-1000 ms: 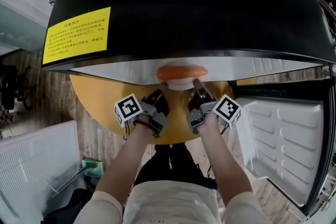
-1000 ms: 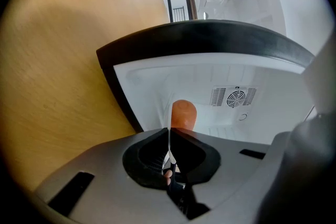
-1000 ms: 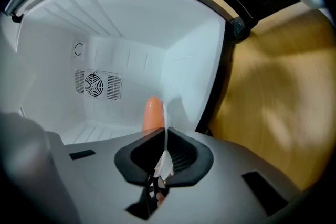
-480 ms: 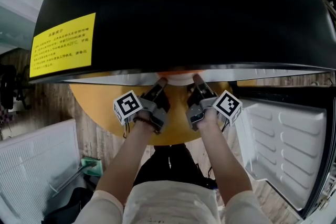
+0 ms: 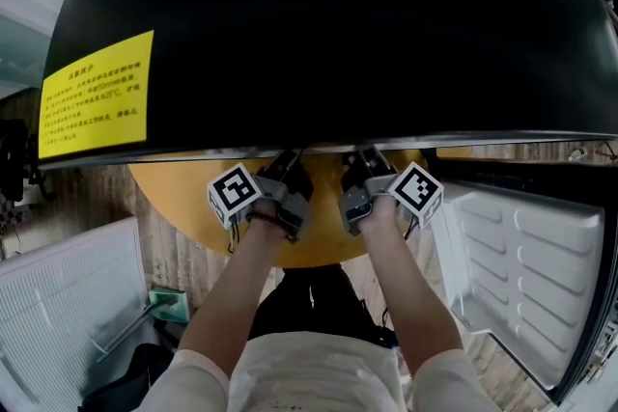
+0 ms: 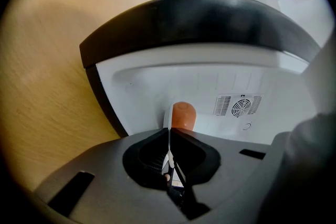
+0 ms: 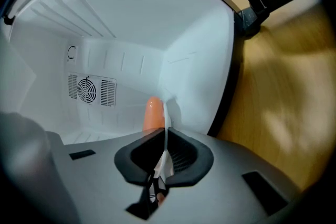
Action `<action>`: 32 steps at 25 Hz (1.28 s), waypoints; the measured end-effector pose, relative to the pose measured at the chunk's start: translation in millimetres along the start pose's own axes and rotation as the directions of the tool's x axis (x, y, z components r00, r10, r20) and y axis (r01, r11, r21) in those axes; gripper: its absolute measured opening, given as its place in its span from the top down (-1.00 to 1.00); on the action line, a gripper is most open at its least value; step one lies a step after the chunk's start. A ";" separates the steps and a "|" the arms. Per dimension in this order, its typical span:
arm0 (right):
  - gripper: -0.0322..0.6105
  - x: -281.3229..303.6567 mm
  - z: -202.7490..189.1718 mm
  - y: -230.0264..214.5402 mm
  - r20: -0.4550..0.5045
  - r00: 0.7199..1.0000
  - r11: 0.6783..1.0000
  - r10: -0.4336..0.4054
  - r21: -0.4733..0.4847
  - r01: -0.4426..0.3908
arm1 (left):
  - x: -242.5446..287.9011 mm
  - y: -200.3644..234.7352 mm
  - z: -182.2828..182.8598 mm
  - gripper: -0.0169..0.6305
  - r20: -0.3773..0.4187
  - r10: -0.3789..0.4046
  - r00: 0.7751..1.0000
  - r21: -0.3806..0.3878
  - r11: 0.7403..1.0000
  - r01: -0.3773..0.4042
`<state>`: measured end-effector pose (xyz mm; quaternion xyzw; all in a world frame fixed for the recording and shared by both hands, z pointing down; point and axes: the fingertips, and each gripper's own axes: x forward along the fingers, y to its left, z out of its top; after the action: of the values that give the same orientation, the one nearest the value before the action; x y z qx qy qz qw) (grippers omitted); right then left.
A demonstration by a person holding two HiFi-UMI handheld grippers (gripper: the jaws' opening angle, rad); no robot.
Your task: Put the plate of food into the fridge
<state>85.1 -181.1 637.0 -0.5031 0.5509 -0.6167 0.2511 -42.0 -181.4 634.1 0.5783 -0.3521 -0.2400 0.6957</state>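
Both pairs of jaws are pressed together on the plate's thin white rim. In the left gripper view, we see the left gripper [image 6: 169, 135] pinching the plate [image 6: 167, 119] edge-on, with the orange food [image 6: 182, 115] just beyond the jaws. In the right gripper view, the right gripper [image 7: 165, 140] pinches the plate [image 7: 166, 113] in the same manner, with the food [image 7: 153, 113] just left of the rim.

We locate the plate inside the fridge [image 5: 338, 24], within its white compartment. A round fan vent [image 6: 240, 106] sits on the far wall, right of the food in the left gripper view and left of it [image 7: 86, 89] in the right gripper view. We cannot tell whether the plate touches the compartment floor.

In the head view, the black fridge top hides the plate and the food. The left gripper [image 5: 286, 171] and right gripper [image 5: 361, 171] sit side by side at the near edge of the opening, with their tips under that edge. Each carries a marker cube [image 5: 236, 198], the right one [image 5: 417, 192] mirroring the left. A yellow label [image 5: 95, 107] is fixed on the left part of the fridge top; its print is too small to read. The door [image 5: 521, 275] stands open at the right, white liner facing us. A wooden tabletop [image 5: 183, 198] shows just below the fridge's near edge.
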 end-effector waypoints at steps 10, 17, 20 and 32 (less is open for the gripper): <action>0.79 7.6 3.8 -0.4 0.028 1.000 1.000 0.006 0.010 -0.006 | 6.9 0.0 6.5 0.85 0.029 0.001 1.000 -0.002 1.000 -0.001; 0.79 8.0 4.2 1.3 0.033 0.999 1.000 0.011 -0.009 -0.011 | 6.6 2.1 6.6 0.85 0.037 0.030 0.999 0.005 1.000 -0.030; 0.79 7.3 4.3 2.1 0.036 0.999 1.000 0.011 -0.023 -0.010 | 6.7 1.5 5.5 0.85 0.033 0.036 0.999 0.009 0.999 -0.036; 0.68 1.2 3.6 2.7 0.058 0.998 0.997 -0.030 -0.073 0.034 | 4.1 -1.9 2.8 0.74 0.022 0.041 0.999 0.014 0.999 -0.042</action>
<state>87.2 -184.4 634.5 -0.5380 0.5579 -0.5853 0.2381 -41.4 -186.6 633.3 0.5734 -0.3732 -0.2290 0.6925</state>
